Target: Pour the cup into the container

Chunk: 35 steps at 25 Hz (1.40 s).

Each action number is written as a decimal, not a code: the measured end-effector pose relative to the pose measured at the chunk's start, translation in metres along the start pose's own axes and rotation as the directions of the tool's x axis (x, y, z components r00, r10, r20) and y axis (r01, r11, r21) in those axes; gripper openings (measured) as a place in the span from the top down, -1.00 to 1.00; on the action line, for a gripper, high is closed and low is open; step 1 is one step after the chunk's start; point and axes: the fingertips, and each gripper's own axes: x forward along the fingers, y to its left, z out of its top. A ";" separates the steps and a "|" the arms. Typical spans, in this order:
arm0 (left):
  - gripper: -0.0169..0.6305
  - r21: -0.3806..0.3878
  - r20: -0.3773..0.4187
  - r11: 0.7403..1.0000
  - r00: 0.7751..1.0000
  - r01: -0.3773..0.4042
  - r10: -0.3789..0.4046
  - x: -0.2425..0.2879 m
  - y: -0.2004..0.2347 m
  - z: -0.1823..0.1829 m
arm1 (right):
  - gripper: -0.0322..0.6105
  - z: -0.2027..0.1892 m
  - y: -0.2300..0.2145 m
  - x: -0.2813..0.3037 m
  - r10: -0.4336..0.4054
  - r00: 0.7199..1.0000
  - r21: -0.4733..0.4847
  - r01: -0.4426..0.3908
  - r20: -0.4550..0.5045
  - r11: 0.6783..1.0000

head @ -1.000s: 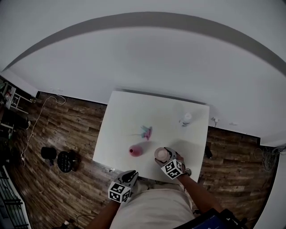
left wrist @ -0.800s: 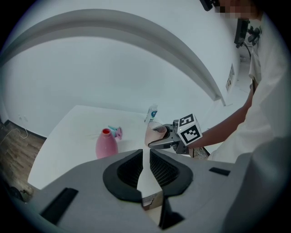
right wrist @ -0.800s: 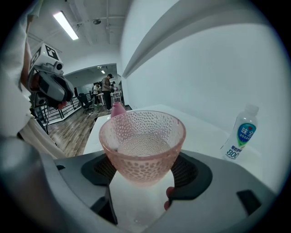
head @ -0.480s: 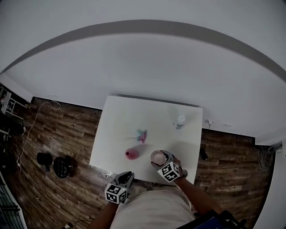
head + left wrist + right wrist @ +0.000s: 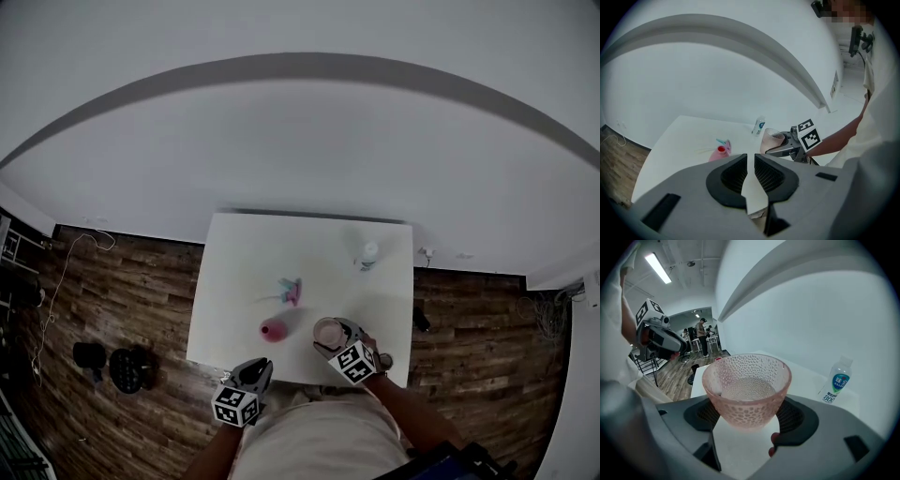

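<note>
Cup [image 5: 747, 389] first: it is pink, dimpled glass, standing upright at the near right part of the white table [image 5: 253, 253], and the right gripper [image 5: 748, 420] has its jaws clamped against its two sides. Over the last second very little has shifted. The cup has not tipped, and it sits as far to the right of the pink container [image 5: 273, 329] as it did before. The left gripper [image 5: 748, 176] has sunk back a little from the table's near edge, its jaws drawn to a thin slit with nothing between them. So I would judge that the pour has not begun: the cup still has to be carried across to the container's red mouth and tilted there. Several things are hard to read. I cannot tell whether the cup rests on the table or hangs just clear of it, nor whether anything is in it, since the glass only shows a pale sheen. A small teal-and-pink thing [image 5: 291, 291] beyond the container is too small to name, and a bottle [image 5: 836, 380] stands well apart at the far right.
</note>
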 end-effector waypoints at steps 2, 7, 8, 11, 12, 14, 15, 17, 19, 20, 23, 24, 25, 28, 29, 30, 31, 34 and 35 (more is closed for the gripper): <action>0.77 0.010 0.000 1.000 1.000 0.019 -0.019 -0.001 0.003 0.005 | -0.21 0.005 0.001 -0.002 -0.015 1.000 0.011 0.015 -0.001 1.000; 0.77 0.039 -0.029 0.995 0.996 0.091 -0.090 -0.003 0.009 0.011 | -0.21 0.013 0.005 -0.006 -0.068 0.998 0.056 0.068 -0.010 0.996; 0.77 0.047 -0.035 0.993 0.994 0.106 -0.104 -0.002 0.010 0.012 | -0.21 0.014 0.005 -0.007 -0.082 0.997 0.065 0.083 -0.013 0.994; 0.77 0.073 -0.049 0.987 0.989 0.142 -0.138 -0.001 0.015 0.018 | -0.21 0.017 0.003 -0.010 -0.119 0.993 0.091 0.120 -0.019 0.989; 0.77 0.081 -0.053 0.985 0.988 0.152 -0.148 -0.001 0.016 0.020 | -0.21 0.018 0.003 -0.011 -0.129 0.991 0.099 0.131 -0.020 0.987; 0.77 0.096 -0.059 0.980 0.984 0.172 -0.167 -0.001 0.018 0.023 | -0.21 0.019 0.004 -0.014 -0.149 0.989 0.112 0.151 -0.022 0.982; 0.77 0.104 -0.061 0.978 0.983 0.181 -0.175 0.000 0.019 0.025 | -0.21 0.019 0.005 -0.016 -0.158 0.987 0.117 0.159 -0.023 0.980; 0.77 0.120 -0.060 0.974 0.981 0.193 -0.187 0.001 0.022 0.028 | -0.21 0.020 0.006 -0.018 -0.173 0.985 0.124 0.175 -0.025 0.977; 0.77 0.137 -0.059 0.971 0.980 0.198 -0.191 0.001 0.025 0.031 | -0.21 0.022 0.008 -0.022 -0.186 0.982 0.131 0.188 -0.028 0.973; 0.77 0.145 -0.058 0.969 0.980 0.198 -0.191 0.000 0.027 0.032 | -0.21 0.023 0.009 -0.024 -0.192 0.981 0.134 0.194 -0.031 0.972; 0.77 0.157 -0.050 0.967 0.979 0.202 -0.196 -0.001 0.032 0.037 | -0.21 0.026 0.013 -0.028 -0.205 0.978 0.138 0.208 -0.040 0.968; 0.77 0.156 -0.049 0.966 0.979 0.204 -0.199 -0.002 0.034 0.038 | -0.21 0.027 0.014 -0.030 -0.208 0.977 0.138 0.212 -0.043 0.968; 0.77 0.155 -0.049 0.966 0.978 0.208 -0.202 -0.003 0.036 0.038 | -0.21 0.028 0.016 -0.031 -0.211 0.976 0.137 0.216 -0.047 0.967; 0.77 0.152 -0.051 0.965 0.976 0.215 -0.210 -0.007 0.042 0.038 | -0.21 0.030 0.021 -0.033 -0.222 0.973 0.141 0.228 -0.057 0.963; 0.77 0.152 -0.051 0.964 0.976 0.216 -0.211 -0.008 0.045 0.038 | -0.21 0.031 0.022 -0.033 -0.227 0.972 0.144 0.233 -0.058 0.962; 0.77 0.152 -0.050 0.964 0.976 0.216 -0.211 -0.010 0.048 0.038 | -0.21 0.033 0.024 -0.033 -0.231 0.971 0.147 0.238 -0.060 0.960; 0.77 0.153 -0.048 0.965 0.977 0.215 -0.210 -0.011 0.051 0.038 | -0.21 0.035 0.025 -0.034 -0.236 0.970 0.150 0.243 -0.062 0.959; 0.77 0.151 -0.038 0.965 0.977 0.213 -0.210 -0.016 0.059 0.041 | -0.21 0.040 0.029 -0.035 -0.247 0.967 0.155 0.254 -0.066 0.955; 0.77 0.149 -0.033 0.966 0.977 0.213 -0.210 -0.018 0.060 0.042 | -0.21 0.041 0.031 -0.036 -0.248 0.966 0.157 0.256 -0.069 0.954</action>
